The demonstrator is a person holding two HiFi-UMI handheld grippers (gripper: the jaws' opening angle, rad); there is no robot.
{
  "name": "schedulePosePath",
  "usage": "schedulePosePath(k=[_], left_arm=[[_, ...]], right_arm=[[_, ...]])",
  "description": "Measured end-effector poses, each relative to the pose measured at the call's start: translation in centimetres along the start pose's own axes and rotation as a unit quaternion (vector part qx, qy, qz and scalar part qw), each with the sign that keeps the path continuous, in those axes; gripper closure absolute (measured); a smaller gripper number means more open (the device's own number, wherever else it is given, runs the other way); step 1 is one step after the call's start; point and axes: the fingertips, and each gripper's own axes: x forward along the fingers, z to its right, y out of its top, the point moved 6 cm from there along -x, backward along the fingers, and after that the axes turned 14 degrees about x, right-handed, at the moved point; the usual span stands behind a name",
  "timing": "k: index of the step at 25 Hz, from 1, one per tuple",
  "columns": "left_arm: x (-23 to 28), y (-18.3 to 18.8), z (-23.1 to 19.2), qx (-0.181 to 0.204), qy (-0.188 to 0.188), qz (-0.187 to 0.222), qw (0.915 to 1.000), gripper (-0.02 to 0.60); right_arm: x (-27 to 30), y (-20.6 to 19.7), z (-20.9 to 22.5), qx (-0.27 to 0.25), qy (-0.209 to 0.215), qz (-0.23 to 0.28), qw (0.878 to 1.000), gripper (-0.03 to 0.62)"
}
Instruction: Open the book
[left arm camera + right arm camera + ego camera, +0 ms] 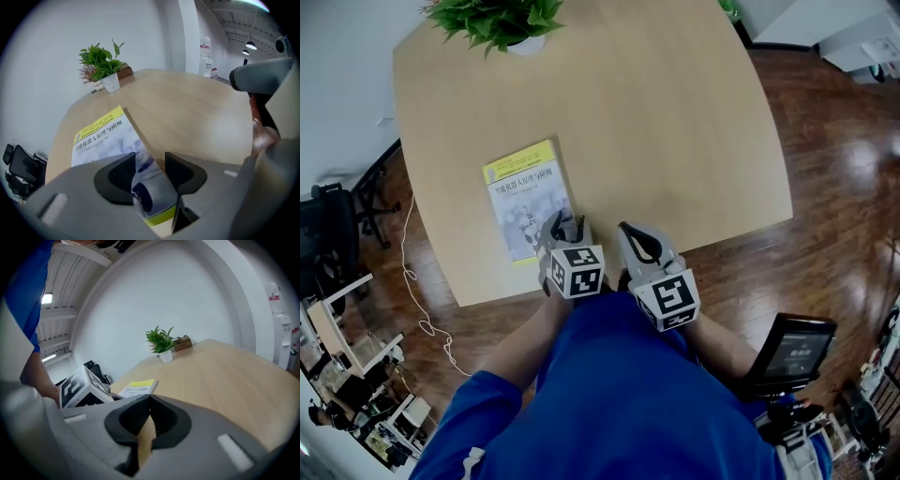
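Soft, even indoor light fills every view; round ceiling lamps (251,45) glow at one edge. The dark polished wooden floor (853,159) carries white glare. Both gripper views bow heavily (corners go black), and the yellow-and-white paperback book (101,133) blurs nearest the lens.

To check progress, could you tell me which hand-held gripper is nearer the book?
Left. The left hand-held gripper is open over the near right corner of the book; the right hand-held gripper, shut, is off to its right, above the table.

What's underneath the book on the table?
The book lies closed and flat on the wooden table. Its cover hides anything directly beneath it; only bare tabletop shows around it.
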Motion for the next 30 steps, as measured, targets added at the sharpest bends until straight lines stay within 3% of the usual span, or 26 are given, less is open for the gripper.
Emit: schedulePosePath(k=[19,30], left_arm=[[-1.2,-0.7,-0.6,-0.036,0.009,-0.008,0.9993,0.407],[-2.0,-0.3,-0.8,-0.038,0.008,-0.003,0.9992,0.473]], right_arm=[[0.4,0.3,-0.6,-0.002,0.021,0.001,1.0,0.591],[0.7,1.1,-0.3,-0.008,0.034,0.005,0.999,0.591]])
